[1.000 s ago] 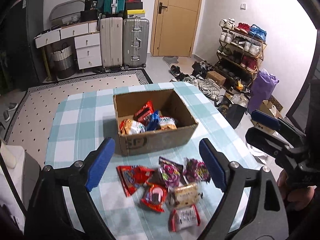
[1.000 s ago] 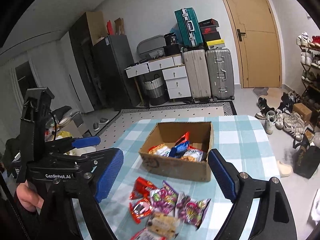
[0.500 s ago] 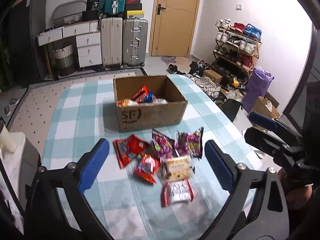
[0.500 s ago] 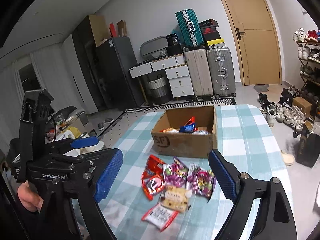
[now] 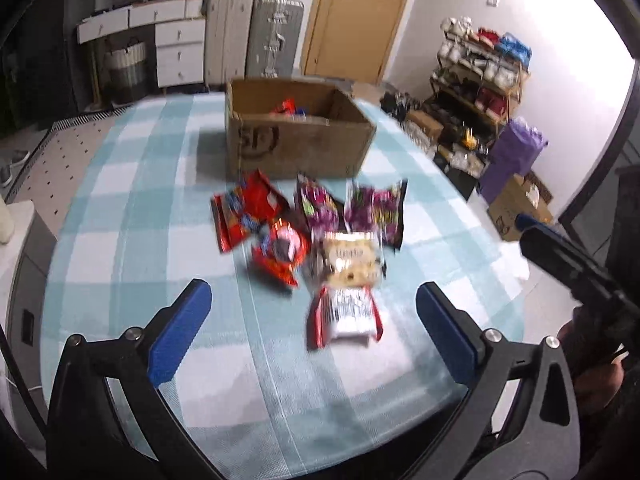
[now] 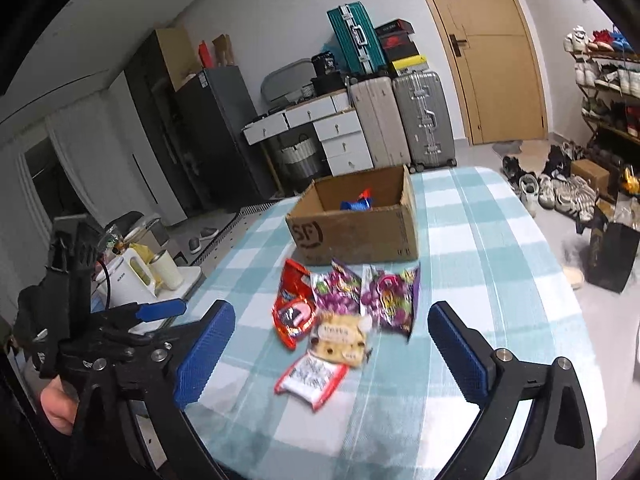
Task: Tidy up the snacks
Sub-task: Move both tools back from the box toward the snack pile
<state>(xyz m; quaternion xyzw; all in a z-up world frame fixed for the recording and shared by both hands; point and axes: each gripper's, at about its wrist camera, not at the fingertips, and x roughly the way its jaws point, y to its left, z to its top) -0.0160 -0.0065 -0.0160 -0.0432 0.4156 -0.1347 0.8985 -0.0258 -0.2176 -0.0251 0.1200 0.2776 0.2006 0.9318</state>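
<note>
- Snack packets (image 5: 320,240) (image 6: 344,316) are lying clustered on the checked desk (image 5: 140,200) (image 6: 480,240), just before the cardboard box (image 5: 296,144) (image 6: 356,228); motion blur is smearing their labels.
- Box walls are hiding most of the packets inside.
- Left tongs (image 5: 312,332) are gaping wide, holding nothing.
- Right tongs (image 6: 330,350) are likewise spread and bare.

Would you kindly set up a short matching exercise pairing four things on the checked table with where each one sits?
Things:
1. cardboard box
2. white and red packet
3. beige cookie packet
4. large red packet

Places:
A. nearest the grippers, at the front of the pile
B. far end of the table, behind the pile
C. left edge of the pile, just in front of the box
D. middle of the pile, just behind the white and red packet

Pairs: 1-B, 2-A, 3-D, 4-C
</note>
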